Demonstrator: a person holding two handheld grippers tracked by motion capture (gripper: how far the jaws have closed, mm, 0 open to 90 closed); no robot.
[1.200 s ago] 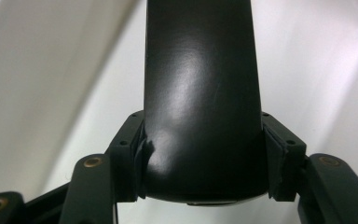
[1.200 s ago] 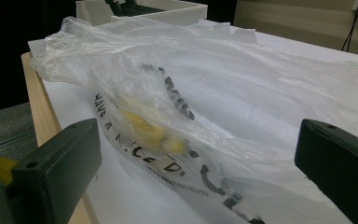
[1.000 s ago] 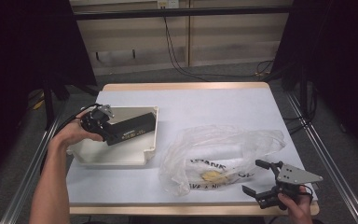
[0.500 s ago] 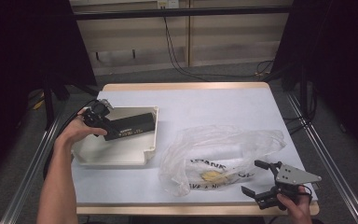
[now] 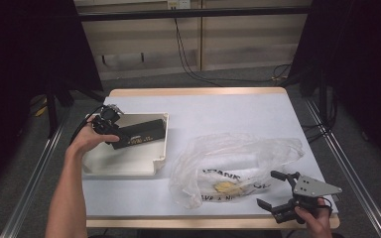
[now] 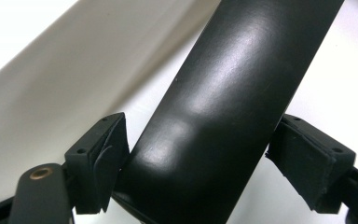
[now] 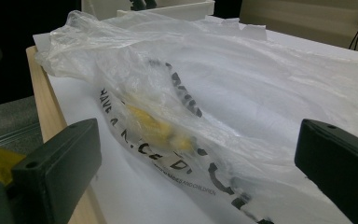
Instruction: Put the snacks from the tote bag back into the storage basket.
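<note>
A long flat black slab (image 5: 141,133) with pale lettering on its side hangs over a cream shallow tray (image 5: 129,166) at the table's left. My left gripper (image 5: 123,138) is shut on the slab's near end. In the left gripper view the slab (image 6: 242,84) runs up between the pads (image 6: 100,158), which press both its edges. A crumpled clear plastic bag (image 5: 238,153) with black print lies at the centre right, with something yellow (image 5: 226,187) inside. My right gripper (image 5: 268,189) stands open at the front right edge, facing the bag (image 7: 242,84) and apart from it.
The table's wooden front edge (image 5: 208,220) runs just under the right gripper. Cables (image 5: 188,59) trail over the floor behind the table. Metal rails (image 5: 347,168) flank both sides. Bare white tabletop (image 5: 228,111) lies beyond the bag and tray.
The left hand has shifted only slightly, still with the black slab over the tray. The right gripper has stayed where it was, open.
</note>
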